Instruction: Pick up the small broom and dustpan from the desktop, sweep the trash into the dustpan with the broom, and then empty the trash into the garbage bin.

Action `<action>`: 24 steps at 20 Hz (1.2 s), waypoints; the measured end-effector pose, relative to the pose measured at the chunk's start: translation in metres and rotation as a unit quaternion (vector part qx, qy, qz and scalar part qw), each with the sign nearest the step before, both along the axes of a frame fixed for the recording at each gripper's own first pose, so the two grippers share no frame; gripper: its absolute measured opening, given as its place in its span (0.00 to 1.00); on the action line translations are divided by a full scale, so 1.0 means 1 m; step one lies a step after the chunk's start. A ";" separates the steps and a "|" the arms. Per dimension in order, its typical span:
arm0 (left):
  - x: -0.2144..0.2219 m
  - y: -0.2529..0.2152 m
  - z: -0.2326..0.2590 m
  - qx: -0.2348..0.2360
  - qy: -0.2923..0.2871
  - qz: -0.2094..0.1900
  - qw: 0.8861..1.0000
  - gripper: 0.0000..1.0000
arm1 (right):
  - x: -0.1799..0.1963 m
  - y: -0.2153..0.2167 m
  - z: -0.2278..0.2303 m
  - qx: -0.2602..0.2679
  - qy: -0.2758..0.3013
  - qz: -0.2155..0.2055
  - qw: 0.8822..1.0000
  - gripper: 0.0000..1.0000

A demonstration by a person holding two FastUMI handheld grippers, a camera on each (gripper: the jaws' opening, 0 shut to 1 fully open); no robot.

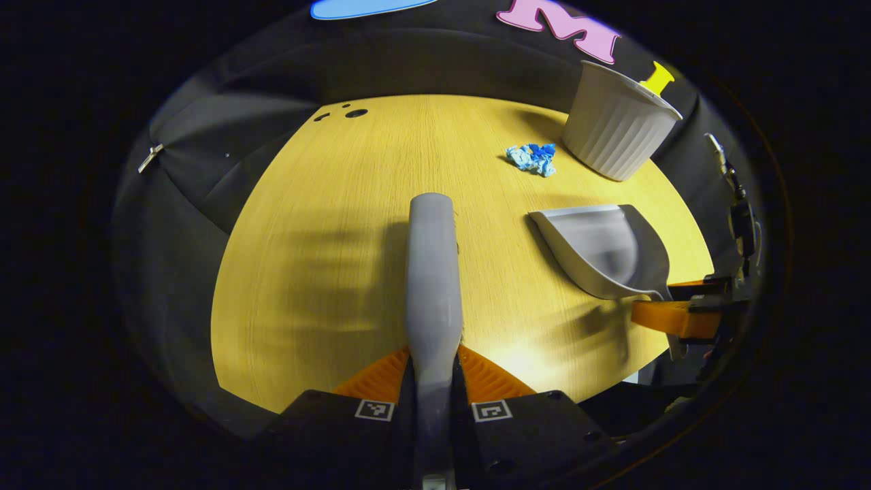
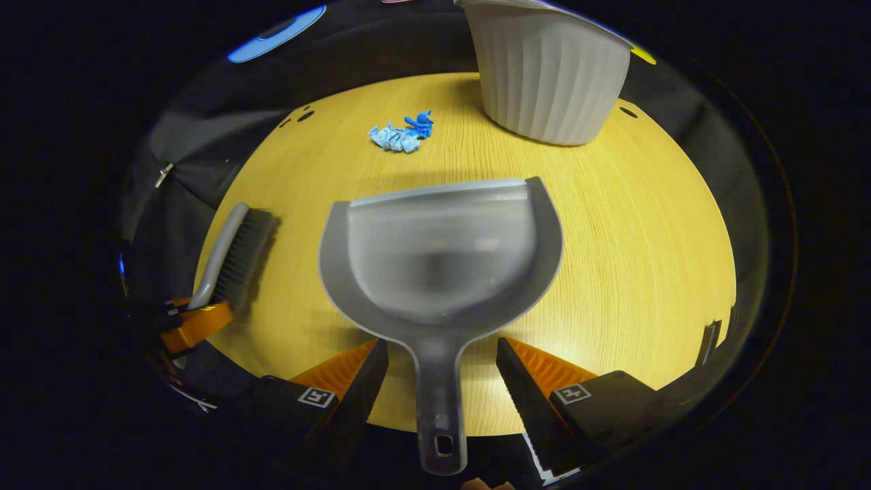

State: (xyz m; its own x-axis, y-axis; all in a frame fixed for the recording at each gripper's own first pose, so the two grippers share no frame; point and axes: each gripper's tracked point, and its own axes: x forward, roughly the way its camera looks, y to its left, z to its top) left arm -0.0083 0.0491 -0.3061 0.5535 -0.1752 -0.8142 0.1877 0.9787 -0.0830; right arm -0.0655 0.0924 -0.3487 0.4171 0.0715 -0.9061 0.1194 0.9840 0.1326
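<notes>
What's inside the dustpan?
Nothing: the dustpan scoop looks bare. The trash lies on the table beyond its lip, beside the bin, whose inside is hidden.

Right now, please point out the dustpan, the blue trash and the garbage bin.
dustpan (image 2: 442,252): right gripper view, on its scoop.
blue trash (image 2: 401,134): right gripper view, on the crumpled heap.
garbage bin (image 1: 616,133): left gripper view, on its ribbed wall.
</notes>
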 end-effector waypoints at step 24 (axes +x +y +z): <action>0.123 -0.033 0.030 0.034 -0.019 -0.073 0.997 0.27 | -0.004 -0.060 0.001 0.020 0.028 0.069 0.997 0.31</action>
